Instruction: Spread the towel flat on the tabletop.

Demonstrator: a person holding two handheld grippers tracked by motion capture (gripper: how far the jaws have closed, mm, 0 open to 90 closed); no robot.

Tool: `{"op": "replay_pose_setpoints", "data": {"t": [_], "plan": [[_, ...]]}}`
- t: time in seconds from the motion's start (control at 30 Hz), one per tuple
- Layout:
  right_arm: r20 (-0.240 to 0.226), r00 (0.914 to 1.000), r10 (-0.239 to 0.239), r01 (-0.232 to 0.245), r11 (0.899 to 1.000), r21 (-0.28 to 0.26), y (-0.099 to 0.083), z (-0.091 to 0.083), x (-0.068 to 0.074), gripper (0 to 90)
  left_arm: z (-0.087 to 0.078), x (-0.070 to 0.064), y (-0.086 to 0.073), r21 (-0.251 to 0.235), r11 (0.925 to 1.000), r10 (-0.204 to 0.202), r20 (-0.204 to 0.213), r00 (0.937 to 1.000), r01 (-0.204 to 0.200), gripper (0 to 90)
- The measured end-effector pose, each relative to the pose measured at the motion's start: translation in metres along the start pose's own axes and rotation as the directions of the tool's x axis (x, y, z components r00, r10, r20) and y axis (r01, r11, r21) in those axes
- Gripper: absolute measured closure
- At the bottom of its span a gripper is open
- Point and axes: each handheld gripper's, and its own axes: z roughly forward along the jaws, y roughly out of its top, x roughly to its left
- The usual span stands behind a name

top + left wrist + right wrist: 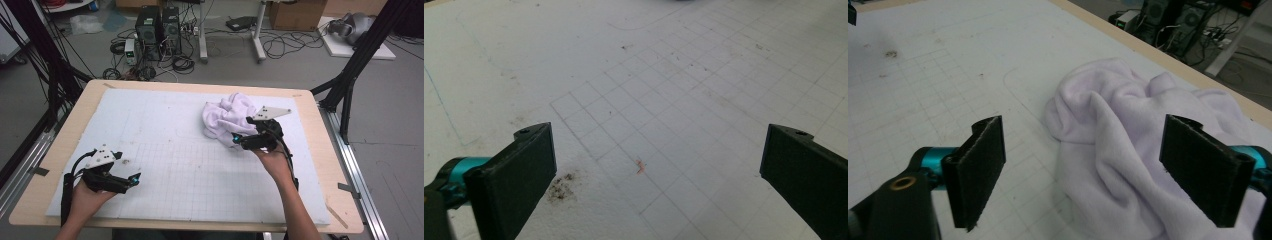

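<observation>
Right now your right gripper [239, 140] hangs just at the near edge of the crumpled lilac cloth [226, 117], jaws spread wide with nothing between them; in the right gripper view the cloth [1128, 150] lies bunched ahead of the jaws. It sits on the white gridded mat [175, 165], right of centre toward the far side. Your left gripper [131, 180] hovers near the front-left, well apart, jaws also wide over bare mat [649, 100]

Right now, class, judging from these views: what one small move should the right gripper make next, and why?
Probably ease the right gripper down and close on the crumpled lilac cloth: its jaws stand open with a fold between them, not yet pinched, while the left gripper waits open over bare board.
</observation>
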Motion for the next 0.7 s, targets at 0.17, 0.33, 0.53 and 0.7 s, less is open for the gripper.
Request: {"op": "replay_pose_setpoints", "data": {"t": [0.17,0.33,0.53,0.7], "plan": [[-0.006,1.0000,0.006,-0.006,0.998,0.067,-0.002,0.027,-0.011,23.1,0.001,0.001,0.000,-0.001,1.0000,-0.002,-0.003,1.0000,0.002,2.0],[0.010,0.9995,0.030,-0.031,0.991,0.129,-0.011,0.045,-0.021,24.4,0.003,0.001,-0.001,0.007,1.0000,-0.001,0.000,1.0000,0.001,2.0],[0.010,0.9991,0.042,-0.043,0.979,0.198,-0.023,0.067,-0.029,36.1,0.002,0.001,-0.001,0.010,0.9999,-0.001,-0.003,1.0000,0.001,2.0],[0.019,0.9996,0.019,-0.023,0.972,0.234,-0.035,0.086,-0.026,45.2,0.002,0.002,-0.002,0.014,0.9999,-0.003,-0.003,1.0000,0.003,2.0]]}}
